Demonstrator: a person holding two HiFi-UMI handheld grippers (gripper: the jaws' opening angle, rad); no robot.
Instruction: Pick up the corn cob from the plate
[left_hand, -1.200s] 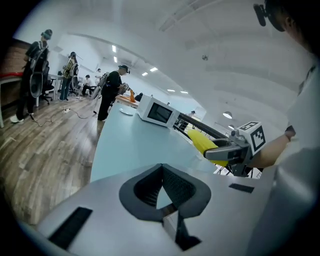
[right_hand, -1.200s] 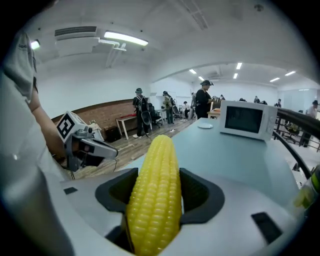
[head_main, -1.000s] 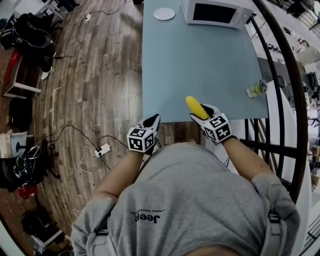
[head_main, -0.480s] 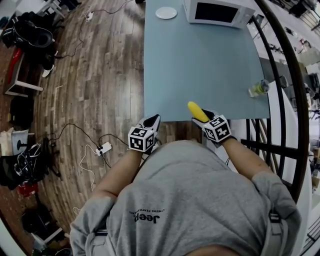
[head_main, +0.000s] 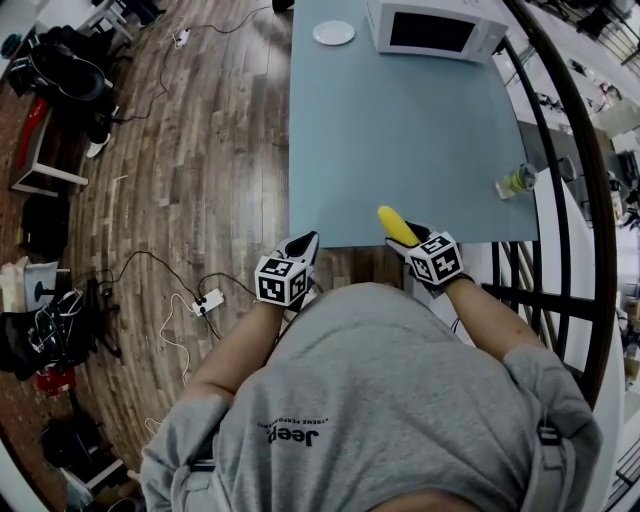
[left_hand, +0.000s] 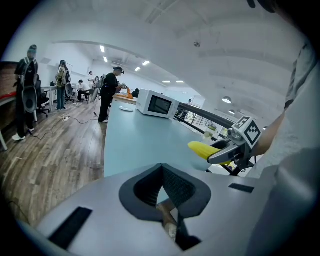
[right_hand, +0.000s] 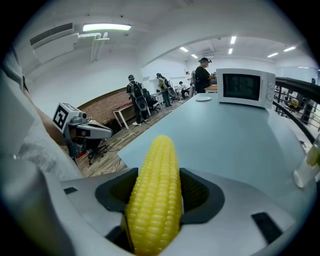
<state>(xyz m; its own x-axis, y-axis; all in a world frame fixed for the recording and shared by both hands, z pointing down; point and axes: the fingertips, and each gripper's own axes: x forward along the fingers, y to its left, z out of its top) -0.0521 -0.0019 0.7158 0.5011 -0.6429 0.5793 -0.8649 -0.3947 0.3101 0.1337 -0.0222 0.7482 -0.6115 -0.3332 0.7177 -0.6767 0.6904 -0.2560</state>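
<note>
We see the right gripper (head_main: 403, 233) clamped on the corn cob (head_main: 396, 224). In the right gripper view the cob (right_hand: 156, 170) lies lengthwise between the two dark pads of the right gripper (right_hand: 156, 194). One pad presses each side of it. The jaws stand fairly wide because the cob fills the gap.

The rounded tip of the cob pokes out ahead of the fingertips and points along the blue table (head_main: 400, 130). Its thick end runs back into the throat of the gripper.

From the head view, gripper and cob sit at the near edge of the table. In the left gripper view the cob (left_hand: 204, 148) looks clear of the tabletop, carried by the right gripper (left_hand: 226, 152).

The white plate (head_main: 333, 33) lies far ahead of the gripper, at the table's far end. It is just beside the microwave (head_main: 435, 30) and well apart from the cob.

The left gripper (head_main: 303, 246) is off to the cob's left, just short of the table edge. Its pads meet at the tips with nothing between them (left_hand: 162, 170).
</note>
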